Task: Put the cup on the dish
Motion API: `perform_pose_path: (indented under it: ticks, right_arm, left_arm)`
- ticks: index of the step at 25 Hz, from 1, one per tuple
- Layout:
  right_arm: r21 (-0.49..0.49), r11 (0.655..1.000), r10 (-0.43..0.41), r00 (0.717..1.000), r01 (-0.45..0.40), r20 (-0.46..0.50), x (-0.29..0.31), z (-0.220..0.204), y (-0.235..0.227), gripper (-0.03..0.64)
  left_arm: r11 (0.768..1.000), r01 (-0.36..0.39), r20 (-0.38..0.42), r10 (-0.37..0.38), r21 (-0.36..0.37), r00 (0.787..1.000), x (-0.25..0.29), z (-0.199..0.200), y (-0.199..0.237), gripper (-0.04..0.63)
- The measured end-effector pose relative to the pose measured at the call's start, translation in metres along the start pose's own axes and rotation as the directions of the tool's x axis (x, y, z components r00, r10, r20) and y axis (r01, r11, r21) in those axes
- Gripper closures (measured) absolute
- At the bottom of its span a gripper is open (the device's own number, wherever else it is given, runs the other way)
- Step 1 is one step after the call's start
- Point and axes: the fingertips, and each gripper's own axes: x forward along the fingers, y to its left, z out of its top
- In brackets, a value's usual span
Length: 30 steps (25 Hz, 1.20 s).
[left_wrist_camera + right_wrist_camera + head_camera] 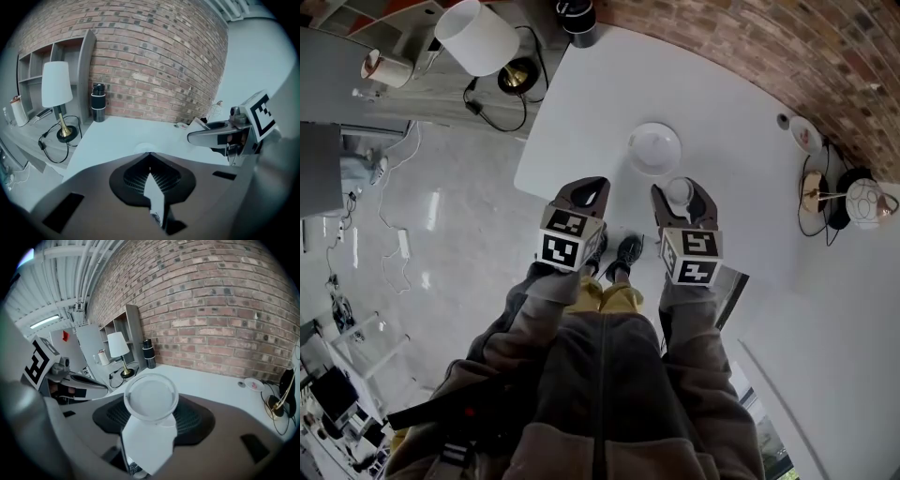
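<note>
A white round dish lies on the white table, just beyond both grippers. My right gripper is shut on a small pale cup, which it holds upright a short way in front of the dish's near rim. In the right gripper view the cup's round mouth sits between the jaws and looks to hold nothing. My left gripper hovers to the left of the cup, shut, with nothing in it. In the left gripper view a sliver of the dish shows past the closed tips.
A lamp with a white shade and a black cylinder stand at the far left of the table. A small saucer, a gold stand and a round ornament are at the right. The table's left edge drops to the floor.
</note>
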Motion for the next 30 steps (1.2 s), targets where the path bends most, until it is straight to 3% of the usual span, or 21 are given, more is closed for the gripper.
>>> perform_pose_path:
  ticks: [16,30]
  right_arm:
    - [-0.018,0.999,0.043,0.994,-0.045,-0.100,0.077,-0.043,-0.004,0.353]
    - [-0.033,0.999,0.034,0.987,-0.040,-0.155,0.126,-0.066,-0.023,0.352]
  left_arm:
    - [0.997,0.002,-0.108,-0.010,-0.075,0.994,0.039,-0.051,0.023,0.591]
    - [0.995,-0.013,-0.152,-0.002,-0.099,0.988,0.053,-0.071,0.039,0.591]
